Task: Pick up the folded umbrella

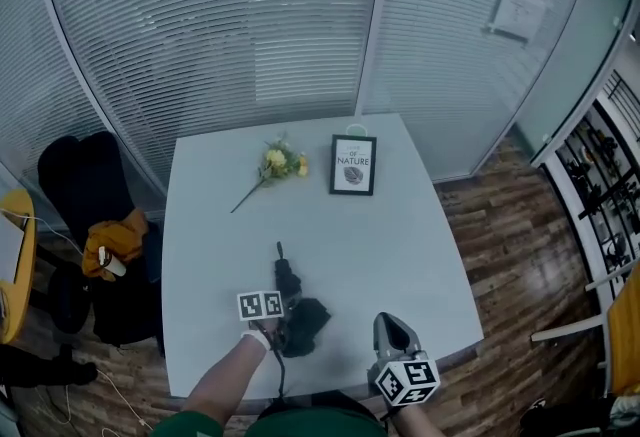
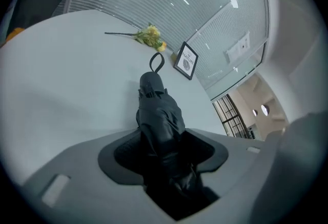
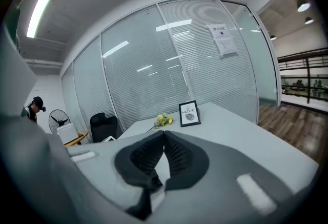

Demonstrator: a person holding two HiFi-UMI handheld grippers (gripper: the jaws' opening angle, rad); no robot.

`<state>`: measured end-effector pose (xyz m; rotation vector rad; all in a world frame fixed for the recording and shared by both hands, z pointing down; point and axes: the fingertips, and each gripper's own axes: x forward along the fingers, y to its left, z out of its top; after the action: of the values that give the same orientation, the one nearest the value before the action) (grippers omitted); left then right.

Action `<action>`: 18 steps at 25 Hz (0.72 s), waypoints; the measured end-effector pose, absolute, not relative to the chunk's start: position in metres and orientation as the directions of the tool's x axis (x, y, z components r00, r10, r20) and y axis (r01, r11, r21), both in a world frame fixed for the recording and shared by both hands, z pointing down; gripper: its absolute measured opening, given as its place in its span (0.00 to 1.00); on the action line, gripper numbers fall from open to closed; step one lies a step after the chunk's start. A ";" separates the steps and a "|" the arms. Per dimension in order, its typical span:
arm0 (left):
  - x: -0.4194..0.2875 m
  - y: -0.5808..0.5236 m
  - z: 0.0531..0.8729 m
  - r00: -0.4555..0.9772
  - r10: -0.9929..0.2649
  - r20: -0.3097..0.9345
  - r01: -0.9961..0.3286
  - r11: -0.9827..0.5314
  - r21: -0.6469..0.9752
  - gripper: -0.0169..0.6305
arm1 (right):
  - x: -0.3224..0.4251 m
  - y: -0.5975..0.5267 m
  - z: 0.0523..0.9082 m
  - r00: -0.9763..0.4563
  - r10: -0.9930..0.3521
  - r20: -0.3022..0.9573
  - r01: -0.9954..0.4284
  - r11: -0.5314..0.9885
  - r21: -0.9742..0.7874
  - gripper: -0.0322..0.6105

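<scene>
The folded black umbrella [image 1: 296, 313] lies on the white table [image 1: 400, 235] near its front edge, with its strap loop pointing away from me. My left gripper [image 1: 280, 323] comes at it from the near side. In the left gripper view the umbrella [image 2: 159, 113] fills the gap of the left gripper [image 2: 163, 141], and both dark pads press against its fabric. My right gripper [image 1: 388, 325] hovers over the table's front right. In the right gripper view its pads [image 3: 177, 151] meet at the tip [image 3: 164, 133] with nothing between them.
A yellow flower sprig [image 1: 278, 165] and a framed "Nature" picture [image 1: 353, 165] sit at the table's far side. A black chair [image 1: 95, 195] with an orange cloth stands to the left. Glass walls with blinds enclose the back, and the floor to the right is wood.
</scene>
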<state>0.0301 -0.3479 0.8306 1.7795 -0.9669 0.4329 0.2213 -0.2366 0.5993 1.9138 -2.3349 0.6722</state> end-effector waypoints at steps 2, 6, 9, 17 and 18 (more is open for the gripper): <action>0.024 -0.346 0.824 0.641 -0.445 0.625 -0.742 -0.153 0.653 0.42 | 0.215 -0.233 0.596 -0.233 -0.924 0.302 -0.945 0.142 -0.294 0.05; 0.015 -0.338 0.799 0.698 -0.514 0.499 -0.665 -0.206 0.718 0.41 | 0.199 -0.226 0.591 -0.246 -0.922 0.298 -0.945 0.161 -0.283 0.05; 0.006 -0.335 0.779 0.712 -0.555 0.429 -0.629 -0.233 0.742 0.41 | 0.187 -0.225 0.587 -0.258 -0.921 0.293 -0.944 0.176 -0.279 0.05; -0.033 -0.329 0.705 0.719 -0.673 0.177 -0.497 -0.320 0.807 0.41 | 0.155 -0.217 0.574 -0.295 -0.918 0.265 -0.937 0.224 -0.267 0.05; -0.037 -0.328 0.694 0.721 -0.676 0.153 -0.485 -0.334 0.808 0.41 | 0.151 -0.217 0.572 -0.298 -0.917 0.263 -0.937 0.228 -0.266 0.05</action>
<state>-0.0372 -0.3285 0.6939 2.0008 -0.8849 -0.2607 0.1509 -0.2172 0.5725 1.8295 -2.4219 0.5836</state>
